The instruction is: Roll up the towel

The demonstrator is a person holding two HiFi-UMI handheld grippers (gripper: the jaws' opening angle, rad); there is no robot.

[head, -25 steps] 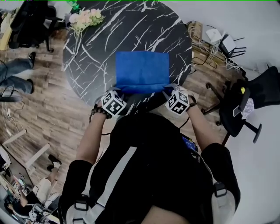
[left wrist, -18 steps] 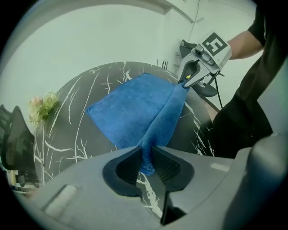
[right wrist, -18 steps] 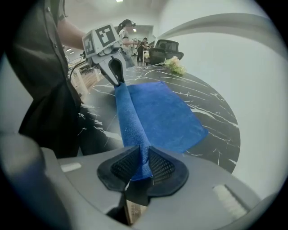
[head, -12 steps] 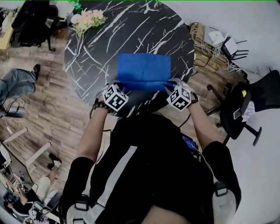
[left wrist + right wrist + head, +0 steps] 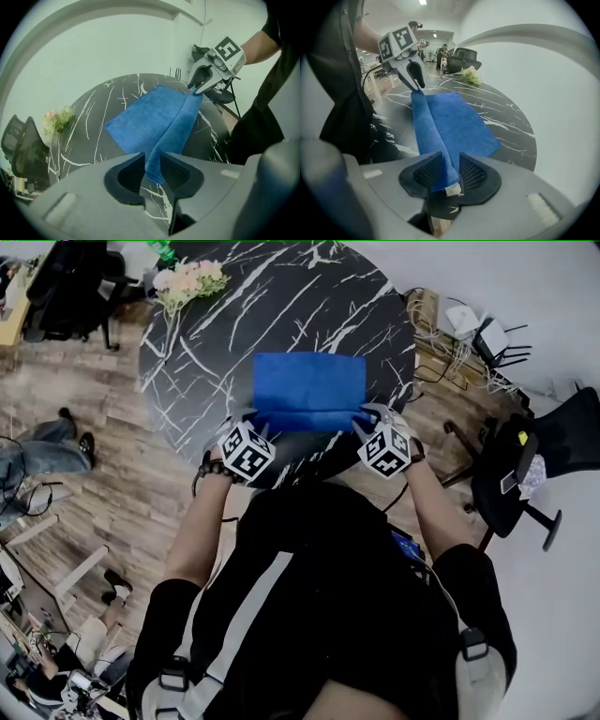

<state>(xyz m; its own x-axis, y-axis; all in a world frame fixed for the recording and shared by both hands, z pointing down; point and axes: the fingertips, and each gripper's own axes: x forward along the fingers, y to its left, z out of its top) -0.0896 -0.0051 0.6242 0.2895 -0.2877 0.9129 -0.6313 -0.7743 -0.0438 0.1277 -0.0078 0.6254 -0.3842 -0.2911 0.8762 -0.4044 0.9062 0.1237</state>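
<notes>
Fuzzy cloth towel (image 5: 308, 390), glossy marble-look table (image 5: 206, 343)

Towel (image 5: 309, 390): solid bright blue, fine nap, no print; small white label (image 5: 453, 189) at one corner.
Table (image 5: 206, 343): black top, thin white branching marble veins all over.
Flowers (image 5: 187, 279), table's far left edge: pale pink and cream, green leaves.
Floor (image 5: 103, 474): brown wood planks, light and dark boards mixed.
Chairs (image 5: 553, 437): black; one off table's right edge has yellow spot.
Shirt (image 5: 328, 596): black, white stripe on left side.
Wall (image 5: 117, 56): plain, pale.
</notes>
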